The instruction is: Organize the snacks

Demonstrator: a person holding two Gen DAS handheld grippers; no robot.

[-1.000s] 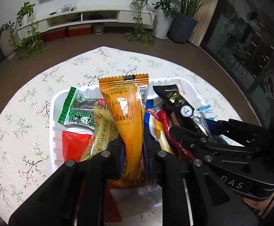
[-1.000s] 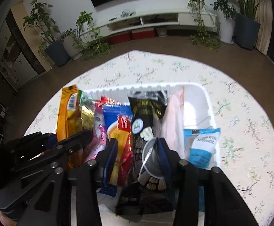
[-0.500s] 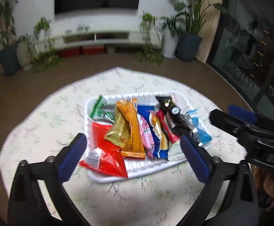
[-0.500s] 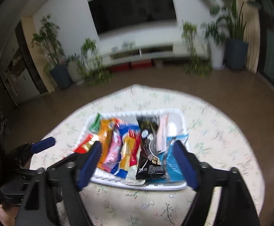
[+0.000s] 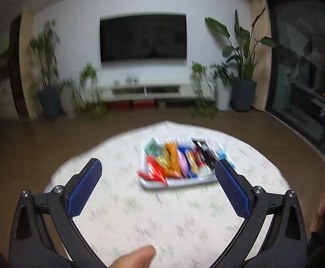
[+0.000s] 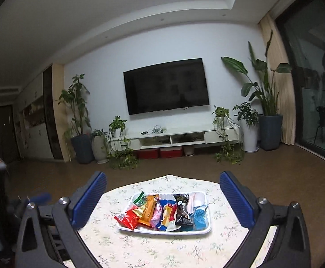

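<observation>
A white tray [image 6: 203, 230] sits on the floral-cloth table [image 6: 149, 248]. It holds several snack packets lined up side by side: a red one [image 6: 129, 218], an orange one [image 6: 149, 208], a black one [image 6: 182, 210] and a blue one [image 6: 198, 217] among them. The tray also shows, blurred, in the left wrist view [image 5: 185, 182]. My left gripper [image 5: 158, 167] is open and empty, well back from the tray. My right gripper [image 6: 162, 178] is open and empty, raised and far back from the tray.
Brown floor surrounds the round table. A wall TV [image 6: 165, 86], a low white TV cabinet [image 6: 175, 137] and potted plants [image 6: 266, 111] stand at the far wall. A glass door is at the right. A thumb [image 5: 133, 256] shows at the bottom of the left wrist view.
Both grippers let go of their packets, the orange one and the black one, opened wide and pulled back and up from the tray. The packets now lie in the tray.
</observation>
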